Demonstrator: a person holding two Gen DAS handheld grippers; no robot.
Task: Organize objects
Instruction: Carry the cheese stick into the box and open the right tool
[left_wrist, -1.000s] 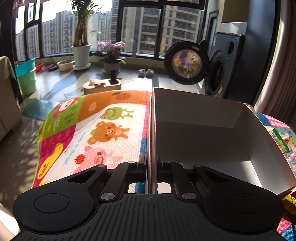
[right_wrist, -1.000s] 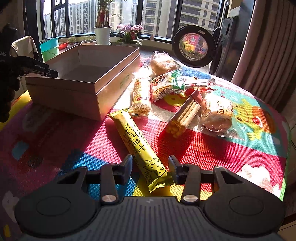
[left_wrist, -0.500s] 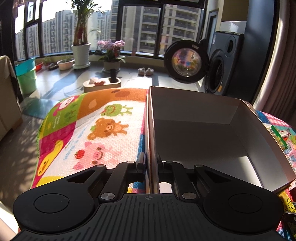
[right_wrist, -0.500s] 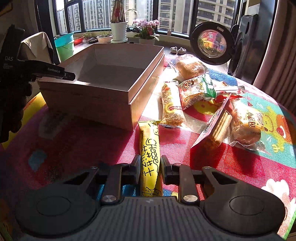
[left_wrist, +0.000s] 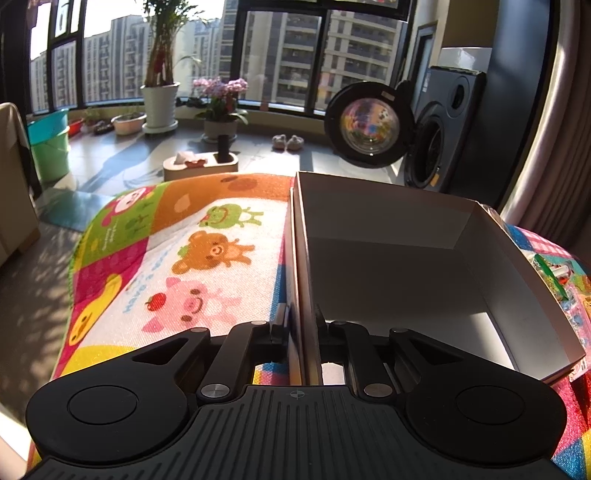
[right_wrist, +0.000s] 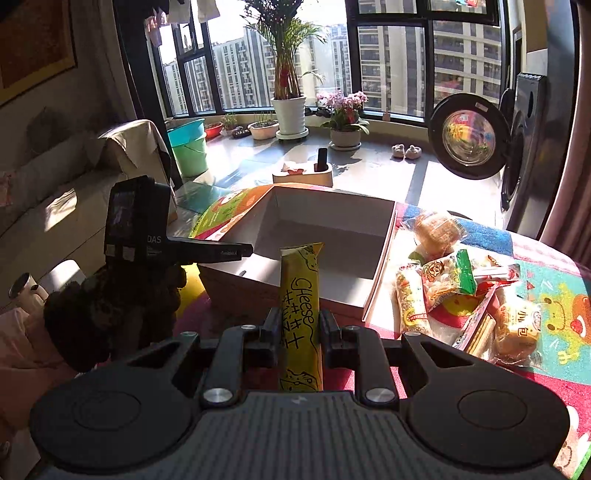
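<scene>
where sun falls, cartoon mat (left_wrist: 207, 258), window plants (right_wrist: 288, 74)

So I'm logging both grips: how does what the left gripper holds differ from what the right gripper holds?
The left gripper is clamped on the thin side wall of the open cardboard box, which sits on the mat; the right gripper pinches a yellow cheese snack pack, lifted and pointing toward the box. Both are shut.

Yellow snack packet (right_wrist: 300, 295) with black "Cheese" lettering; box (left_wrist: 406, 266) white inside, brown outside; cloth (left_wrist: 192, 258) printed with bright cartoon animals.
</scene>
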